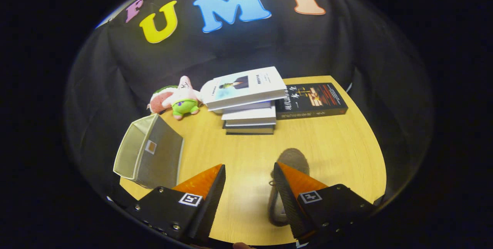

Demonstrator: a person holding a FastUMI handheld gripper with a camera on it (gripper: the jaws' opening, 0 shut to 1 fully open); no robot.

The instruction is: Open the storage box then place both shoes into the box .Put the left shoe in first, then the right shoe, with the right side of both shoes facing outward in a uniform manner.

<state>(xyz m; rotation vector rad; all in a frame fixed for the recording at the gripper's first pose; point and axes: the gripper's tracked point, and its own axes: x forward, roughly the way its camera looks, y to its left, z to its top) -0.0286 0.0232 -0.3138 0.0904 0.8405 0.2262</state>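
The claw (249,187) is released above the tabletop (339,145); next it should grasp the grey shoe (293,158) at right, box (148,154) standing left.

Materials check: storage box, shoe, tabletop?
Storage box: likely woven fabric, matte grey, fine weave visible on its side. Shoe: seems soft grey knit or felt, fuzzy and unshiny, partly behind one of the open fingers. Table: light wood or laminate, smooth.

On the surface (339,141), the storage box (150,154) stands left of the tongs (249,176), and a shoe (293,160) lies under their right finger. Beyond, a book stack (246,102) sits between a plush toy (181,97) and a lone flat book (311,99).
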